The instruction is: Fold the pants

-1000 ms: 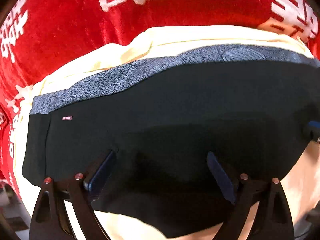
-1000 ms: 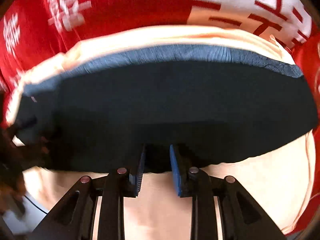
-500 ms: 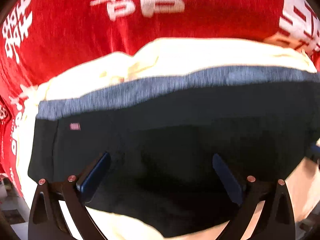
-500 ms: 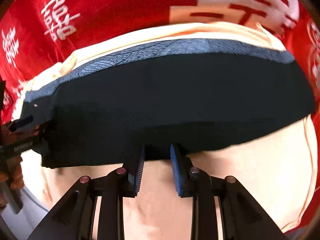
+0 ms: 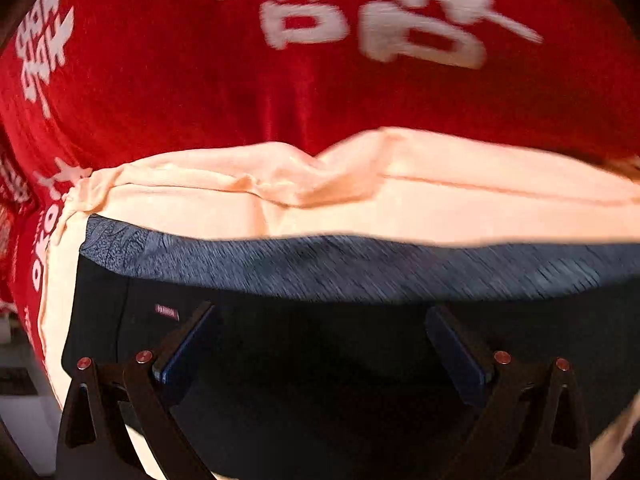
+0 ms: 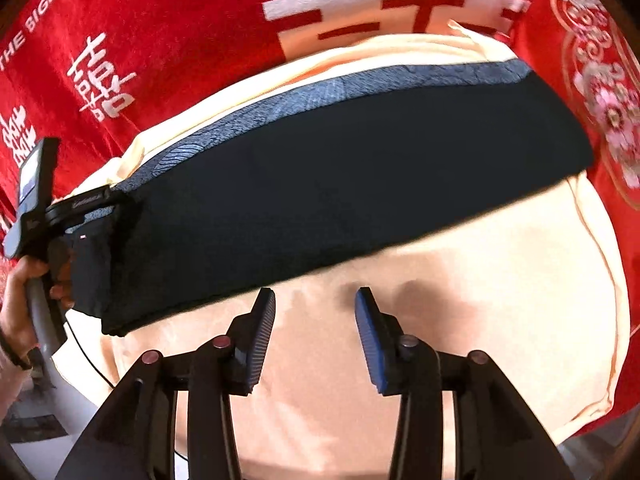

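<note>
We see the dark pants [image 6: 328, 184] lying folded into a long band on a cream cloth [image 6: 460, 320], which itself lies on a red blanket [image 6: 168, 40]. In the right wrist view the band's long axis runs across the cream cloth from its lower left up to its upper right, a grey-blue strip [image 6: 320, 96] along its far edge. At the band's left end a hand [image 6: 24, 292] holds the left gripper [image 5: 320, 344]; its jaws stand wide over the dark fabric, gripping nothing. A small tag [image 5: 167, 313] near that end reads "FASHION". The right gripper [image 6: 316, 334] hovers over bare cream cloth just below the band; its jaws have just been opening, with nothing between them. The blanket's upper left edge reads "THE BIGDAY", with white double-happiness characters [image 6: 102, 80] nearby.
</note>
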Demonstrator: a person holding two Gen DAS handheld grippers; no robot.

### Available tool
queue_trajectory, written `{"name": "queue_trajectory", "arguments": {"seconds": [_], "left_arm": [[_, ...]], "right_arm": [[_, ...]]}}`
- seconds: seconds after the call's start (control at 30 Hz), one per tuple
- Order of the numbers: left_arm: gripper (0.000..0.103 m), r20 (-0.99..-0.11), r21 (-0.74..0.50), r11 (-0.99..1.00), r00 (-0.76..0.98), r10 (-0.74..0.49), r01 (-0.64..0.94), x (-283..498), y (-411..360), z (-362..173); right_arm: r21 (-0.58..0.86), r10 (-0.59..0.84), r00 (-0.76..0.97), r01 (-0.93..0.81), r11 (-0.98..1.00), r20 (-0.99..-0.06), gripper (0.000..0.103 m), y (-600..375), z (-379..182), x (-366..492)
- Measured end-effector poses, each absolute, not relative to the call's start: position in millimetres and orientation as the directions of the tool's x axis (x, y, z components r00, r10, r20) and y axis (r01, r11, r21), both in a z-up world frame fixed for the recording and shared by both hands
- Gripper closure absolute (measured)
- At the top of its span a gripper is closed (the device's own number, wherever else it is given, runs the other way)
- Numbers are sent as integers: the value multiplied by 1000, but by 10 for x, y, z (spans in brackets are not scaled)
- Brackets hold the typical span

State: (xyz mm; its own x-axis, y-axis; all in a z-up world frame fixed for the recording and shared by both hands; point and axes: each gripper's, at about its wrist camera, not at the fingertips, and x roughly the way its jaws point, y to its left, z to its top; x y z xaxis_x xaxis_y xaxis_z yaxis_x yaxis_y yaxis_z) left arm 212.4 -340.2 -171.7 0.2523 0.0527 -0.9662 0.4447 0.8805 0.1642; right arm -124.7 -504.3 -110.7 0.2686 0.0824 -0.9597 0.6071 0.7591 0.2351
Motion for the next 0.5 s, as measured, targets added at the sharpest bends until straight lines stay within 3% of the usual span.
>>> {"name": "queue_trajectory", "arguments": {"seconds": [0.17,0.5], "left_arm": [[1,-982,100,841,187,-2,532,1472,-3545,-1518],[1,-996,-1,777,70,-57,630,493,-4098,-1484]], "right_arm": [[270,124,263,647,713,-957,49,-5043,-1098,-1409],[294,176,236,721,628,-956,45,-5170,-1182,-1877]]}}
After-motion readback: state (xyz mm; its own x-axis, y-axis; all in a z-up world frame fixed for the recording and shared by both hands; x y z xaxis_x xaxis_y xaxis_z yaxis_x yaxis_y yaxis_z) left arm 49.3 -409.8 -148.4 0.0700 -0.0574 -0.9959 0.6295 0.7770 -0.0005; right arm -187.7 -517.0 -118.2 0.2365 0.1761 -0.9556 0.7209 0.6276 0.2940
